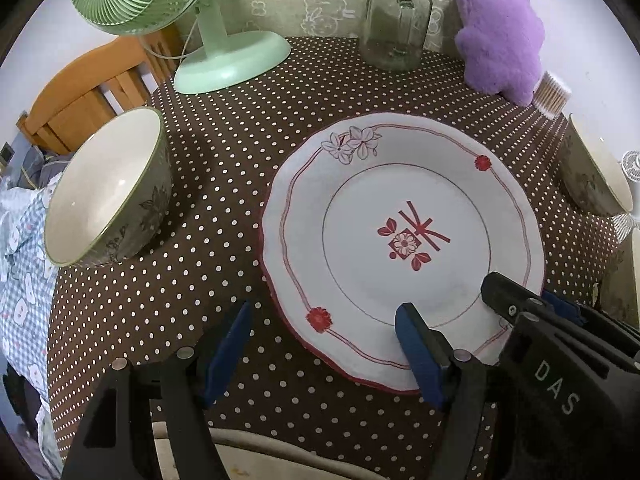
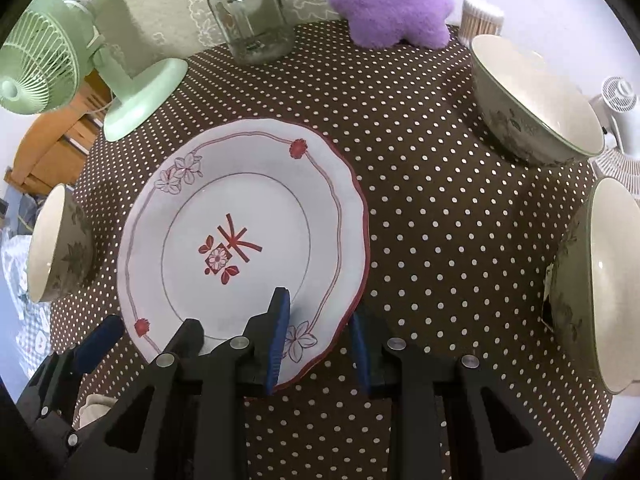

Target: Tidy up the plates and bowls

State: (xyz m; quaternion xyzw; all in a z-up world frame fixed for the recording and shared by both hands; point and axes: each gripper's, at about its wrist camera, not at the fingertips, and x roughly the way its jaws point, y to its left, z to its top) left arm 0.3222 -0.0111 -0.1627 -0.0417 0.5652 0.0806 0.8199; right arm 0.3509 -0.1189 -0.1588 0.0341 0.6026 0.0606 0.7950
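We had the plate (image 2: pixel 240 240) lying flat mid-table with its near rim right at our grippers, and bare dotted cloth (image 2: pixel 440 260) to its right before the two bowls (image 2: pixel 536 112) at the right edge; a third bowl (image 1: pixel 108 188) sat at the left edge. The right gripper (image 2: pixel 320 344) straddled that near rim, jaws partly open, one finger over the plate and one off it, not clamped. The left gripper (image 1: pixel 324 344) was wide open holding nothing, its right finger over the rim.
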